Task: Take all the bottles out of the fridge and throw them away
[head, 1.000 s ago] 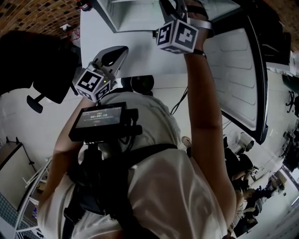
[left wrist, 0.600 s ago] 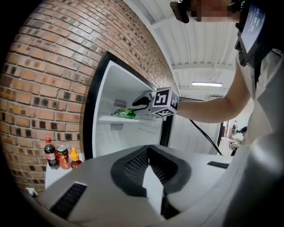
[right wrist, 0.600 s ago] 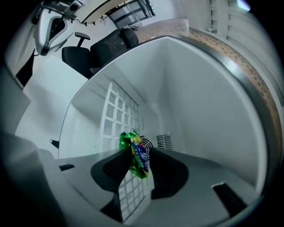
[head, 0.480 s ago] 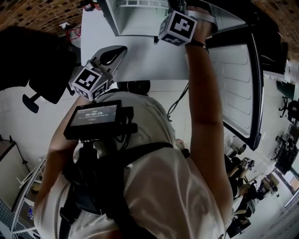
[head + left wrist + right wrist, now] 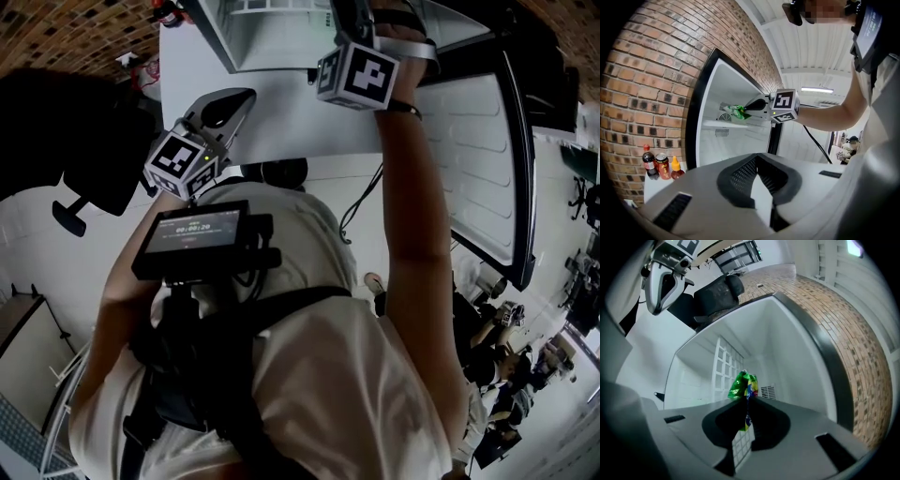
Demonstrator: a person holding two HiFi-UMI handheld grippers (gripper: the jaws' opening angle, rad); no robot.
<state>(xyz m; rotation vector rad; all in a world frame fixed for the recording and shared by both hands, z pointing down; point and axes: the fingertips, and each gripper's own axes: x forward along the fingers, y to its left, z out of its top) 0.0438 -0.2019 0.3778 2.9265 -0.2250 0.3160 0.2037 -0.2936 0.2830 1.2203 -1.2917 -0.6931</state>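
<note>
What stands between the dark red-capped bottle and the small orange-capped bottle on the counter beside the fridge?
A red can stands between them, close against both; this shows in the left gripper view.

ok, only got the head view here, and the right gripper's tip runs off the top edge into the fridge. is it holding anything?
Observer: Yes. The right gripper has just been closing, and its jaws pinch a crumpled green packet.
Operator: bottles anywhere?
Observer: The left gripper view shows a dark bottle, a red can and a yellow-capped bottle standing outside the fridge, by the brick wall.
Operator: left gripper?
Observer: The left gripper is shut, with nothing between its jaws.
</note>
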